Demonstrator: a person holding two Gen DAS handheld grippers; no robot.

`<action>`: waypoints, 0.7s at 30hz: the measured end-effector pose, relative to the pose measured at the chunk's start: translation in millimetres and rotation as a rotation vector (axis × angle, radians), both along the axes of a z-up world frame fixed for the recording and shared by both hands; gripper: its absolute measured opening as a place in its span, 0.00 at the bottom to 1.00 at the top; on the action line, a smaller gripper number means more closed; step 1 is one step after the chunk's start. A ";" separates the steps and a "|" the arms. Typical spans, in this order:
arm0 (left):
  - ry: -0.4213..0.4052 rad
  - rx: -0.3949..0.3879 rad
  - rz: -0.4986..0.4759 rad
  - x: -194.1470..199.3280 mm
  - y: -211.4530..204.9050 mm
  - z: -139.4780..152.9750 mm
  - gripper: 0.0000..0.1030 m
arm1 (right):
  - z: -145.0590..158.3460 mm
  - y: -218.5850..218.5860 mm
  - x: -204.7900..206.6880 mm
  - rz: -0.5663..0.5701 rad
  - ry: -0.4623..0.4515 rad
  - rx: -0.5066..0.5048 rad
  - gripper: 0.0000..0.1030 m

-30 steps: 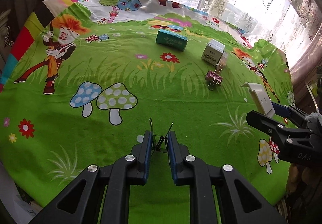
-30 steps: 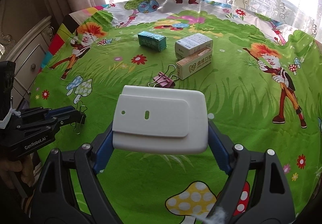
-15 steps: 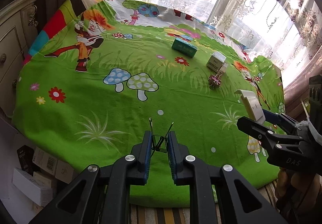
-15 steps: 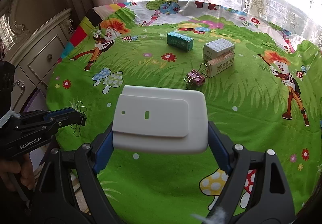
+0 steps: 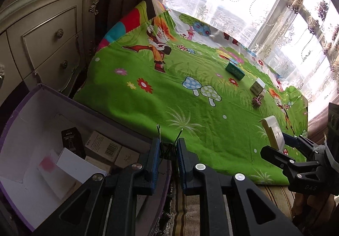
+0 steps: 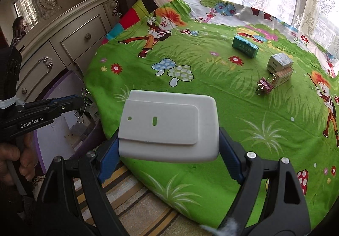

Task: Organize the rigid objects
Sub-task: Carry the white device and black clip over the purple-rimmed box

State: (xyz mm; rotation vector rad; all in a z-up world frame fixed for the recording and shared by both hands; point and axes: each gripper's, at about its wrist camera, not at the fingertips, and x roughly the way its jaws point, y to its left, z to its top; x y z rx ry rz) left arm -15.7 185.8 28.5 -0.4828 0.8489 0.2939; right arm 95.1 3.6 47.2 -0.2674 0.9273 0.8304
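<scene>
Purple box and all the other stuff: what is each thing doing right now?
Purple box: open, small boxes inside.
Left gripper: shut on a black binder clip.
Right gripper: clamped on a white plastic case.
Pink binder clip: lying on the cloth.
Green box: closed, on its side.
Dresser drawers: shut.

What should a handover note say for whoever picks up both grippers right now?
Left gripper: shut on a black binder clip, at the rim of the purple-edged box beside the table.
Right gripper: jaws clamped on the sides of a white plastic case, over the table's near edge.
Done: several small boxes already lie in the purple-edged box.
Left on the green cloth: a teal box, a white box with a tan box against it, and a pink binder clip.
Next, probably: drop both held items into the box, then fetch the rest.
</scene>
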 end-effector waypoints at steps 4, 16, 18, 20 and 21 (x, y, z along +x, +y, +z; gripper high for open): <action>0.005 -0.010 0.075 -25.7 26.7 -5.6 0.17 | 1.6 22.8 -18.2 0.066 0.006 -0.006 0.84; 0.026 -0.043 0.222 -78.1 73.2 -24.2 0.17 | 2.4 99.3 -79.4 0.308 0.011 -0.042 0.84; 0.026 -0.047 0.236 -82.2 77.8 -25.7 0.17 | 0.6 110.5 -87.1 0.342 0.015 -0.049 0.84; 0.027 -0.050 0.246 -85.0 80.8 -27.3 0.17 | -2.1 119.9 -94.7 0.374 0.015 -0.059 0.84; 0.028 -0.053 0.250 -86.3 82.2 -28.2 0.17 | -3.6 123.3 -97.4 0.388 0.015 -0.064 0.84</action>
